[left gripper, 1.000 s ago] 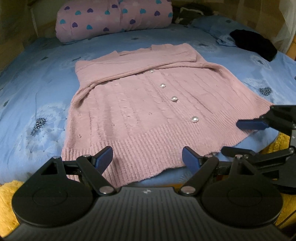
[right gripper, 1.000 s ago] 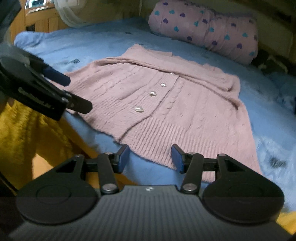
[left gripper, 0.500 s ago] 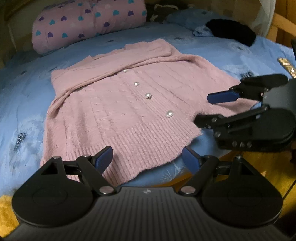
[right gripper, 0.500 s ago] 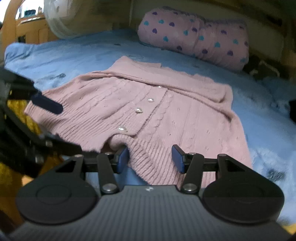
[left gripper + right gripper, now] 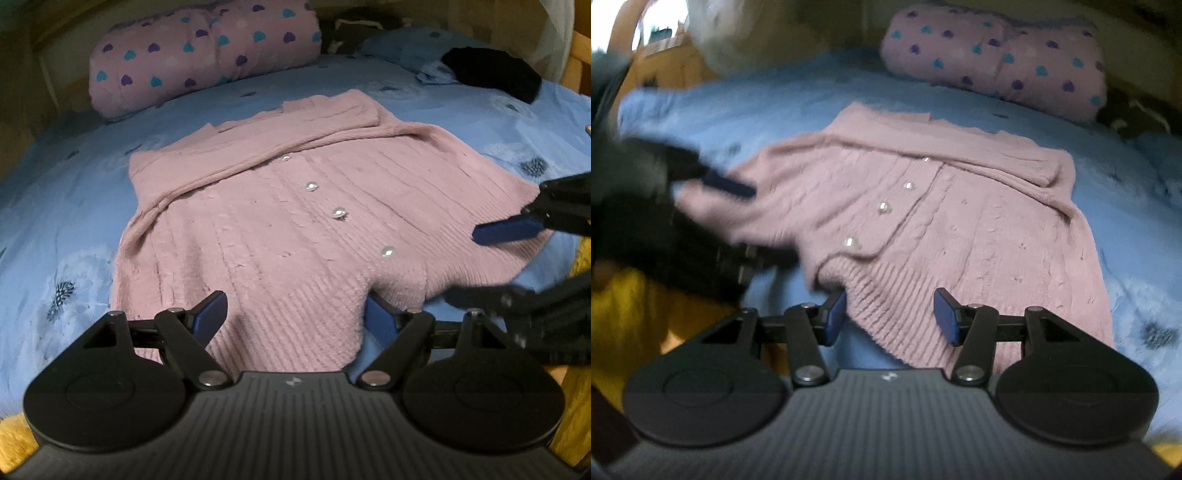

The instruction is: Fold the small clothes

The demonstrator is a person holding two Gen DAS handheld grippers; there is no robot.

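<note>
Blue dandelion-print bedsheet covers the whole bed, with a pink rolled quilt dotted with hearts up at the back and a pink cable-knit button cardigan lying flat in the middle, sleeves folded across its chest. Left claw is spread wide with the ribbed hem sitting between its blue fingers, nothing pinched. Right claw is also spread wide over the hem, and a black cloth sits far right.

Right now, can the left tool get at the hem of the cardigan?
Probably yes. The left tool is open and the cardigan hem lies between its fingers, with nothing on top of it there.
</note>
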